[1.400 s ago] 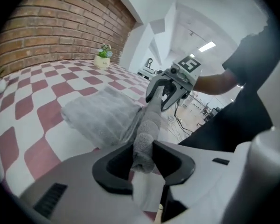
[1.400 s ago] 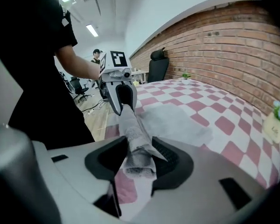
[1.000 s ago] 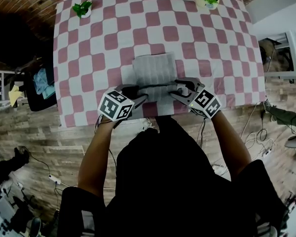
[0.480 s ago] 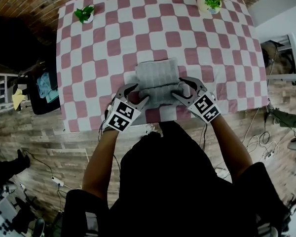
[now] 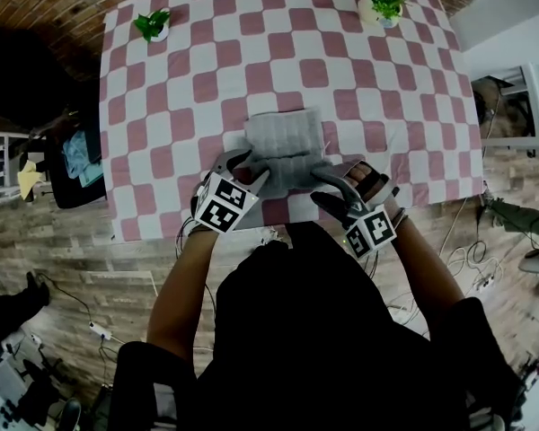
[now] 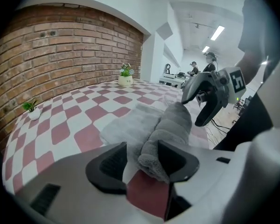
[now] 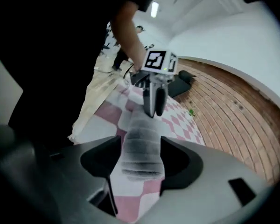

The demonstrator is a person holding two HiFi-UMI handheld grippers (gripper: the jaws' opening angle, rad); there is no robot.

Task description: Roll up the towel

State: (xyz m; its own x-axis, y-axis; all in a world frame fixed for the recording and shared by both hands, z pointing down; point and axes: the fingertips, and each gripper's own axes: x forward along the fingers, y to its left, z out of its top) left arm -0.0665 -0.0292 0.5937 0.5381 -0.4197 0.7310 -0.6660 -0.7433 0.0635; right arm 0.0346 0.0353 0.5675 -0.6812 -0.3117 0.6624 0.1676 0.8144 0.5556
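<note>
On the pink-checked bench (image 5: 162, 106), left gripper's (image 5: 250, 171) just-tightened and right gripper's (image 5: 326, 185) just-eased fingers (image 7: 177, 162) clamp the soft, light grey towel's (image 5: 283, 137) roll ends.

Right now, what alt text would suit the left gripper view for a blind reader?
A rolled grey towel sits between two dark fingers that have just been closing on it, its unrolled part flat on a red-and-white checked tablecloth. The right gripper is at the roll's far end; a brick wall stands behind.
</note>
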